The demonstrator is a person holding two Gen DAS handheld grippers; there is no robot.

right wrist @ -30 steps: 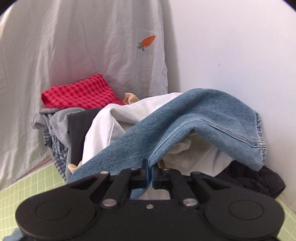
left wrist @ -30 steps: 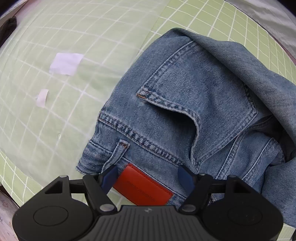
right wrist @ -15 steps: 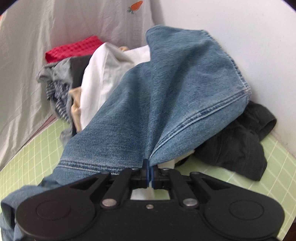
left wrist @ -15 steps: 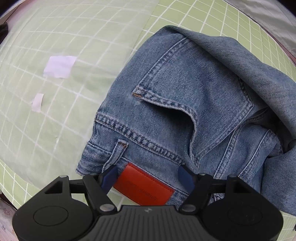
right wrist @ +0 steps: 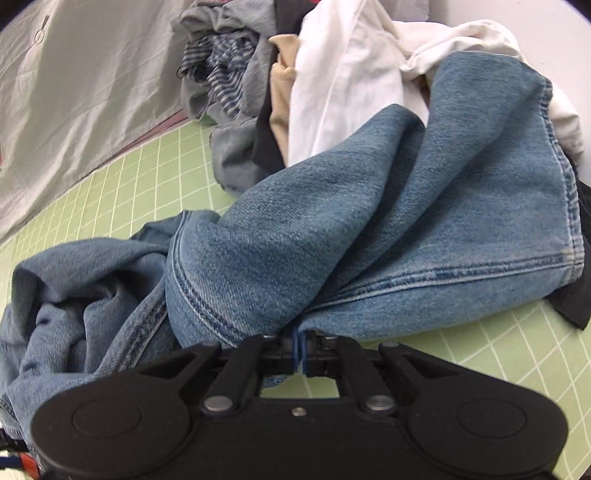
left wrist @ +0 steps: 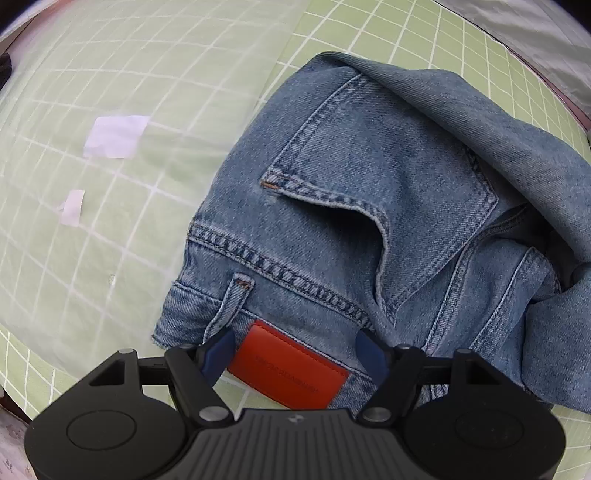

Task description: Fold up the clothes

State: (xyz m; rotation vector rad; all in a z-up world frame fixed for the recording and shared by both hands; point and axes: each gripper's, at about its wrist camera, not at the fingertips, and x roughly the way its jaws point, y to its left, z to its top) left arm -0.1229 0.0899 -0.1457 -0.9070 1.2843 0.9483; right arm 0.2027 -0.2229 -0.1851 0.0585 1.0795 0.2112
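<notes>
Pinching a fold of denim between its pressed-together blue fingers, the right gripper (right wrist: 298,345) holds one leg of the jeans (right wrist: 388,236) low over the tabletop. The left gripper (left wrist: 295,352) hovers with its fingers spread on either side of the orange leather patch (left wrist: 290,374) at the waistband, without closing on it.

The jeans lie seat-up, back pocket (left wrist: 373,184) gaping, and their held leg trails back onto a heap of clothes (right wrist: 332,74): a white garment, a beige piece, something striped blue, grey and black items.

Everything rests on a light green cutting mat (left wrist: 406,33) ruled with a white grid. To the left of the jeans a frosted translucent sheet (left wrist: 122,62) covers part of the mat, with two white paper scraps (left wrist: 114,136) on it. Past the mat's edge hangs a wrinkled grey cloth backdrop (right wrist: 81,88).
</notes>
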